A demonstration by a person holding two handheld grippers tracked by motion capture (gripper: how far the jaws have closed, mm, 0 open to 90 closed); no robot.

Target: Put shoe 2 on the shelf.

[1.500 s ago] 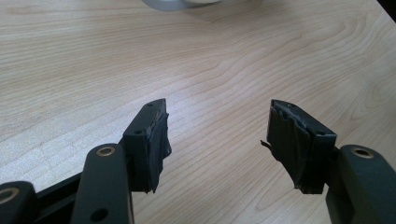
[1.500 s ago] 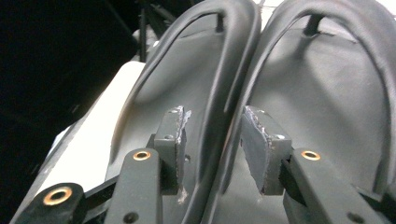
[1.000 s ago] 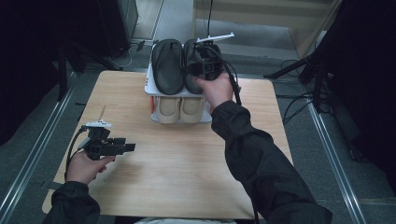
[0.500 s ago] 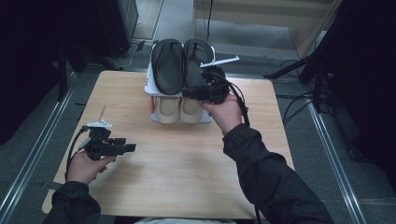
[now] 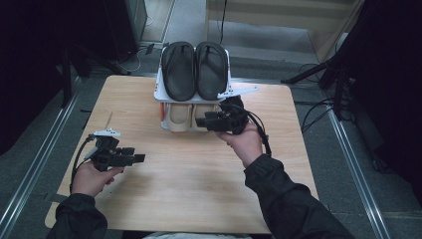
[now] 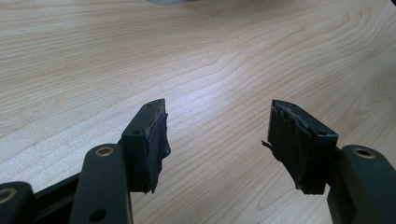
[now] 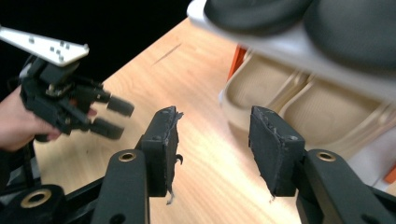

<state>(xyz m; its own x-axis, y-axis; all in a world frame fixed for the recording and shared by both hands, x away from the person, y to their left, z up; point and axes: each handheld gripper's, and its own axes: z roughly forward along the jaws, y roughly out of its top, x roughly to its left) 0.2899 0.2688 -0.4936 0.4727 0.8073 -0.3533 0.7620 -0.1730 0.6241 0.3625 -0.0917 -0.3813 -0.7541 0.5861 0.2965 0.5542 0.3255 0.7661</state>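
beige slippers (image 5: 185, 115) | long axis runs front-back, toe end unclear | R claw (image 5: 200, 121) wide, just opening, empty

readable text: none | labels: none | numbers: none | signs: none

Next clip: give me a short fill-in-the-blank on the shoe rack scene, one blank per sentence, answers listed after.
1. The pair of black sandals lies on the ____ shelf of the white rack.
2. On the shelf below lies a pair of sandals coloured ____.
3. The right gripper sits in front of the lower shelf with its jaws ____ and nothing between them.
4. The left gripper is over the bare wooden ____.

Missing words: top; beige; open; table
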